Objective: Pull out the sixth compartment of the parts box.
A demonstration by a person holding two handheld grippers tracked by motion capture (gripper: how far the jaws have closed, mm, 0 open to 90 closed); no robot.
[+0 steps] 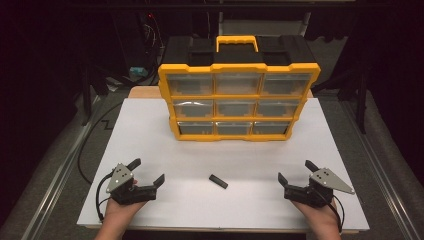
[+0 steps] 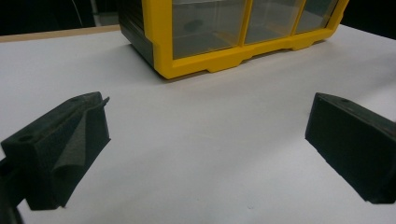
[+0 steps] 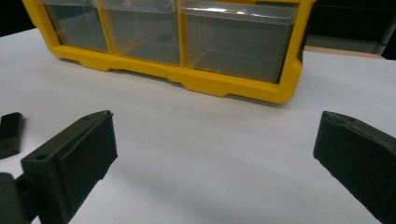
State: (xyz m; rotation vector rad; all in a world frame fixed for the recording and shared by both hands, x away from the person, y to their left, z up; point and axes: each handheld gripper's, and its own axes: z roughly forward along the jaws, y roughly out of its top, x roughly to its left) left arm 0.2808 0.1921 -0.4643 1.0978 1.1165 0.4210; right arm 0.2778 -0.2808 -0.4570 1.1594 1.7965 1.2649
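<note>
A yellow and black organizer case with nine clear drawers and a yellow handle stands upright at the back of the white table. A small black bar lies flat on the table in front of it, between my two grippers. My left gripper rests near the front left, jaws wide apart and empty. My right gripper rests near the front right, also open with nothing between its jaws. The left gripper view shows the case's lower left corner beyond the open jaws. In the right gripper view the bar sits at the left edge.
Dark floor, cables and metal rails surround the table. A wooden board edge shows behind the case. Bare white tabletop lies between the grippers and the case.
</note>
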